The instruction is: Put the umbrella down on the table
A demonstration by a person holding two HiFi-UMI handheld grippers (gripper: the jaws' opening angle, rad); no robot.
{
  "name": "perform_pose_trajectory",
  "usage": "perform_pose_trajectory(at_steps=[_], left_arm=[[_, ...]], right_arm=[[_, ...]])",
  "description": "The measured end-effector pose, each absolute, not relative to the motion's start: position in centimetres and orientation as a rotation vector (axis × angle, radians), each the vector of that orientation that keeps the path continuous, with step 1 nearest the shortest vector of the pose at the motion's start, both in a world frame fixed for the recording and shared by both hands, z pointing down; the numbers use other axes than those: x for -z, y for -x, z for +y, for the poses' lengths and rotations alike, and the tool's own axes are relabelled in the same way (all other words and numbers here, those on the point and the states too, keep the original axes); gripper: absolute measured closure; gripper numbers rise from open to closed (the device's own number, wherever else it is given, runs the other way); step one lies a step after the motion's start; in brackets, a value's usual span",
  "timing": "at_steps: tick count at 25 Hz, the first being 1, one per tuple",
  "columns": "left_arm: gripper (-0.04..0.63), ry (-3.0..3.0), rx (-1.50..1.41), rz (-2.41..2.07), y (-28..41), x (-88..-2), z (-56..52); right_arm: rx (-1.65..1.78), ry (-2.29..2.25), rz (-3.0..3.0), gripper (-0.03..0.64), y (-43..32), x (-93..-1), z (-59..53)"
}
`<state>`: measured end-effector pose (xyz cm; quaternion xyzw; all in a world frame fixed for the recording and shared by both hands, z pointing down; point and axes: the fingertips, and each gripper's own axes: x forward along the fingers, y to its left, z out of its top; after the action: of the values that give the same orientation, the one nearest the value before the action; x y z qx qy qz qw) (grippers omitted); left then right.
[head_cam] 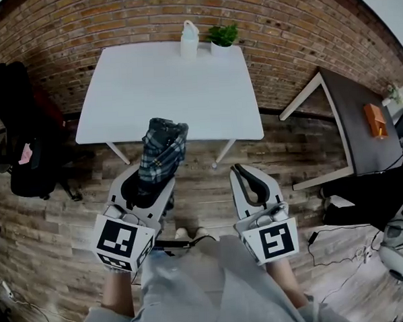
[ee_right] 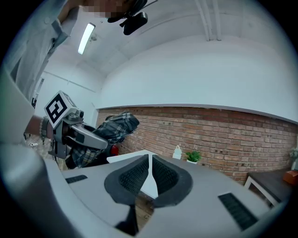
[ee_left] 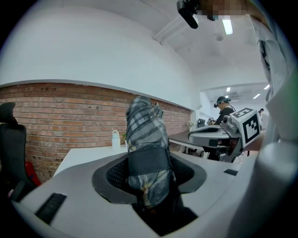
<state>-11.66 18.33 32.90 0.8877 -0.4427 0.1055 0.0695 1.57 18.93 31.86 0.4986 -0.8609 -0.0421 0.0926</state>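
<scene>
Before the brick wall [head_cam: 302,24] stands the white counter [head_cam: 171,91]. Short of its near edge, over the wooden floor [head_cam: 203,190], the folded plaid umbrella [head_cam: 162,152] is roughly upright, clamped between the left gripper's [head_cam: 149,186] fingers [ee_left: 111,174]. The right gripper's [head_cam: 241,174] fingers [ee_right: 130,179] are closed together, empty. Black-and-white square markers cover each gripper's cube [head_cam: 123,240]. A white bottle [head_cam: 189,38] and green plant [head_cam: 222,36] sit at the counter's far edge.

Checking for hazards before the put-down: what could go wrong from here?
The umbrella is barely at the table's near edge; an early release could drop it on the floor. The left gripper holds it near one end, so it might tilt or slip. Set too far back, it could knock the bottle or plant.
</scene>
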Motion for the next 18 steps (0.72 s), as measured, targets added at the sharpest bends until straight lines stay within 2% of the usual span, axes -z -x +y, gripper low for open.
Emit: perform_pose_trajectory(at_steps=[18], left_arm=[[0.359, -2.703, -0.243, -1.293, 14.3, -30.6, 16.3]], right_arm=[[0.088, -1.580, -2.480, 0.565, -0.1, -30.9, 18.6]])
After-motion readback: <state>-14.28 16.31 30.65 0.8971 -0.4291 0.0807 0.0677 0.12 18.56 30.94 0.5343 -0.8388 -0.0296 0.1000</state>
